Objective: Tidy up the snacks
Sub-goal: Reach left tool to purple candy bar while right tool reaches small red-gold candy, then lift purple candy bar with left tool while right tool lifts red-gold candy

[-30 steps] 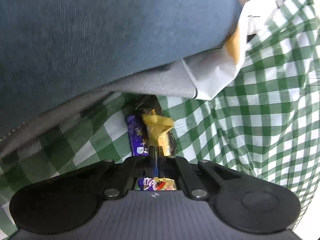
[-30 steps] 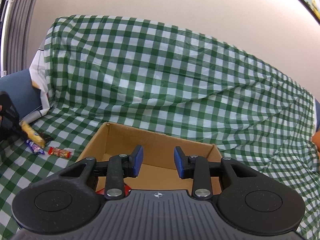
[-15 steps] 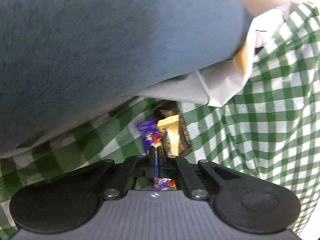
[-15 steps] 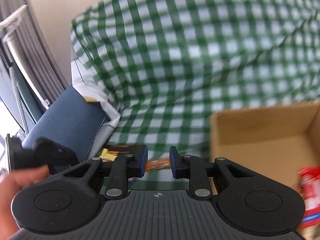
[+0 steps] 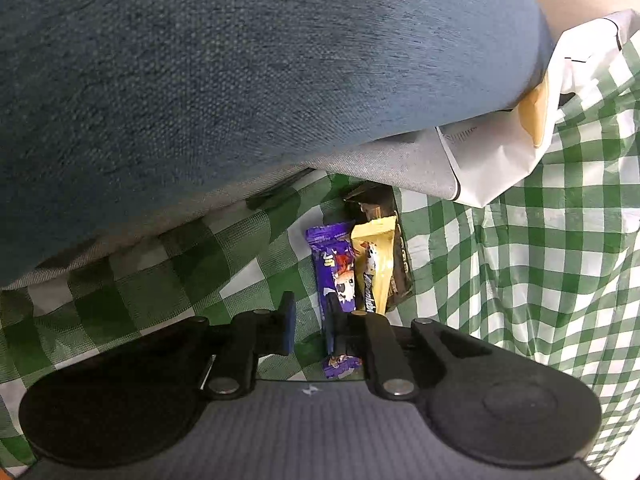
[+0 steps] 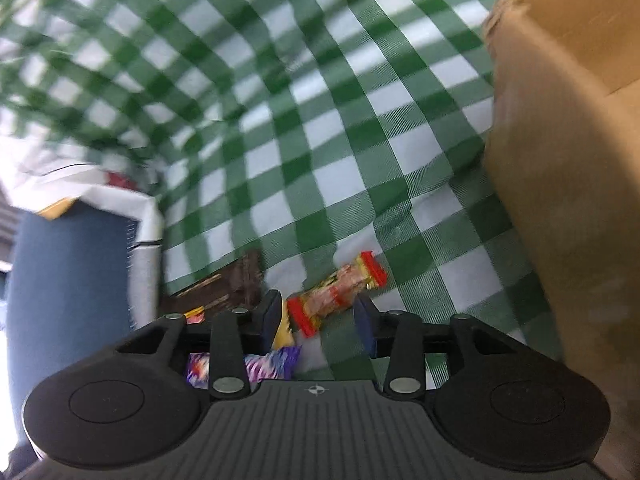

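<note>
The left gripper [image 5: 316,330], clamped on the yellow bar [image 5: 374,264] a second ago, now stands with jaws parted and empty; the glossy purple bar [image 5: 336,276], the yellow one and a dark packet [image 5: 400,256] lie side by side on the green checked cloth [image 5: 540,248], below a coarse-woven blue cushion [image 5: 240,72]; the right gripper [image 6: 320,320] has swung from the cardboard box [image 6: 568,168] down over a crinkly red-ended wrapper [image 6: 338,294], jaws apart.

1. A home living space, judging by the soft furniture.
2. A green-and-white checked cloth [image 6: 328,128] drapes a sofa-like seat.
3. A blue cushion [image 5: 240,80] lies on it.
4. A cardboard box [image 6: 568,184] stands alongside.
</note>
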`<control>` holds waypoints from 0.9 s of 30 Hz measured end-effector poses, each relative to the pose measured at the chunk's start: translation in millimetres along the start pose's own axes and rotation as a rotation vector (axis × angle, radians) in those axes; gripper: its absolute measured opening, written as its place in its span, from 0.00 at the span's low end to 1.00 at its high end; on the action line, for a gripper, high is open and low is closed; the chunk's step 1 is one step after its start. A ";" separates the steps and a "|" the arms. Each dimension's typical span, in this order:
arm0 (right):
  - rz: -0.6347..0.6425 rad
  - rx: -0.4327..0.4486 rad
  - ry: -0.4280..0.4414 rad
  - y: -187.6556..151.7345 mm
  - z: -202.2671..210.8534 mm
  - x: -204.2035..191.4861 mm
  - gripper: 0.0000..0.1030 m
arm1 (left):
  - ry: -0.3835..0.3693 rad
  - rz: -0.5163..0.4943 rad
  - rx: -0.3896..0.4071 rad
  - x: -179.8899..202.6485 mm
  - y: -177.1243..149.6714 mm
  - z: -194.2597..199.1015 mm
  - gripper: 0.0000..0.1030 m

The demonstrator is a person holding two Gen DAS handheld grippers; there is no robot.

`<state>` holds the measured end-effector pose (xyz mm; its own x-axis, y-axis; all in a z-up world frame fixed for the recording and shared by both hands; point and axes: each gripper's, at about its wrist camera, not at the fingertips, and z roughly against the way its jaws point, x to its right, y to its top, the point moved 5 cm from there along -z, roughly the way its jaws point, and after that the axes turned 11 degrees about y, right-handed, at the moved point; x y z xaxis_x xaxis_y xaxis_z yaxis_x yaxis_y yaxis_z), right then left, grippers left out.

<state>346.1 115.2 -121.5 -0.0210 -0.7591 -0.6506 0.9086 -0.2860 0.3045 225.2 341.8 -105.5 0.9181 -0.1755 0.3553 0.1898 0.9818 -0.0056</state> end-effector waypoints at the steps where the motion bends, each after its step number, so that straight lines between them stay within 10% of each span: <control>1: -0.010 -0.004 -0.019 1.1 -8.0 1.2 0.42 | 0.000 0.004 -0.003 -0.5 0.8 -1.2 0.14; 13: 0.161 0.037 -0.156 -0.9 -12.3 -2.1 0.17 | -0.012 -0.037 -0.011 17.0 -4.1 -22.3 0.31; 27: 0.322 0.045 0.077 -23.8 122.0 -9.9 0.17 | 0.034 -0.206 0.081 40.8 -14.2 -39.6 0.21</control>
<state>273.8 58.2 -37.5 0.2977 -0.7688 -0.5660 0.8441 -0.0650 0.5323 273.7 317.9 -128.0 0.8741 -0.3744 0.3094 0.3479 0.9272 0.1391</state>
